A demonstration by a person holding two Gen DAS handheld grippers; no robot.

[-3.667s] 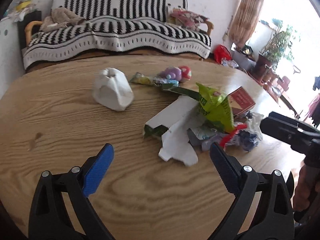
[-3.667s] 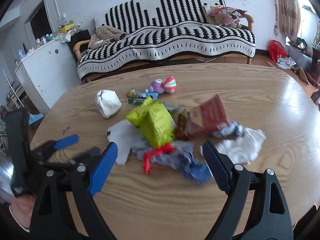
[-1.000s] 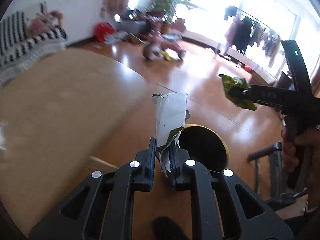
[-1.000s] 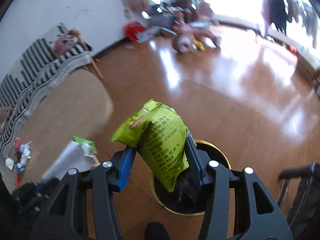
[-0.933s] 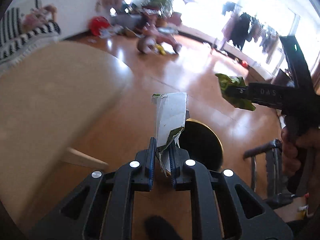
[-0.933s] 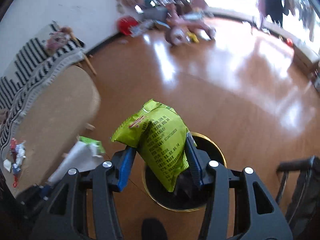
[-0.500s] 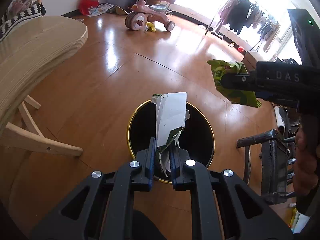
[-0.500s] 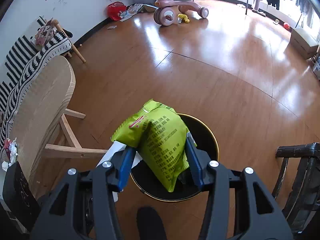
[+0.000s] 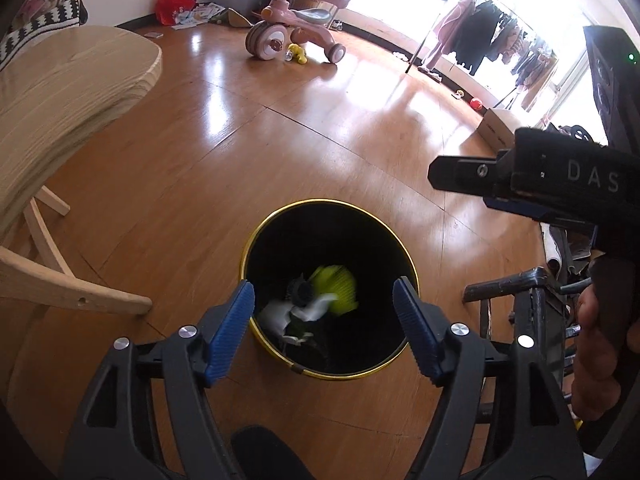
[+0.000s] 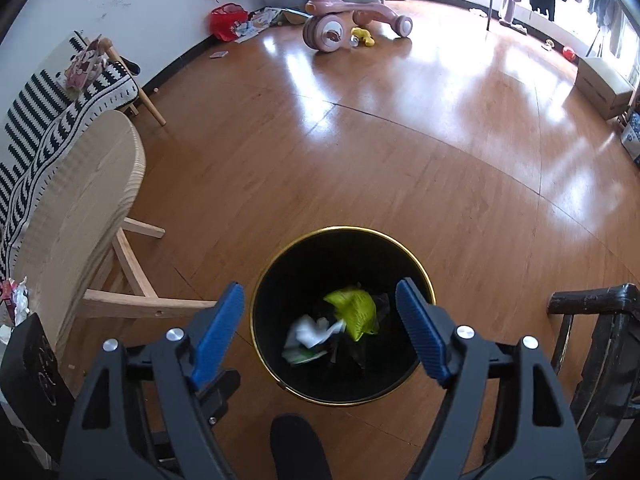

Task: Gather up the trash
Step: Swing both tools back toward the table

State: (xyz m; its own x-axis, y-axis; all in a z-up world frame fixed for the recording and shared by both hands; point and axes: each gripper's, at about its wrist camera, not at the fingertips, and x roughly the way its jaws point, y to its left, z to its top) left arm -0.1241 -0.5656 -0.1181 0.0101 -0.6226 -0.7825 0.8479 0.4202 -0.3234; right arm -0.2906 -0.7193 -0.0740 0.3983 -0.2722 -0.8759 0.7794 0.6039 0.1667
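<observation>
A black bin with a gold rim [image 9: 280, 220] [image 10: 400, 240] stands on the wooden floor below both grippers. Inside it lie the yellow-green snack bag [image 9: 336, 282] [image 10: 354, 310] and the white torn carton [image 9: 280, 314] [image 10: 310, 332]. My left gripper [image 9: 323, 308] hangs over the bin, its jaws opening, nothing between its blue pads. My right gripper [image 10: 320, 312] is also above the bin, jaws opening and empty. In the left wrist view the right gripper's black body [image 9: 560, 188] shows at the right, held by a hand [image 9: 600, 344].
The round wooden table [image 9: 60, 92] [image 10: 80, 196] with its slanted legs stands left of the bin. A dark chair [image 9: 520, 292] [image 10: 592, 320] stands right of it. A pink tricycle [image 9: 288, 28] [image 10: 344, 20] and boxes lie across the floor. More trash [image 10: 14, 296] lies on the table.
Both grippers have opened. The white carton has dropped from the left one and the yellow-green bag from the right one, and both now lie in the bin.
</observation>
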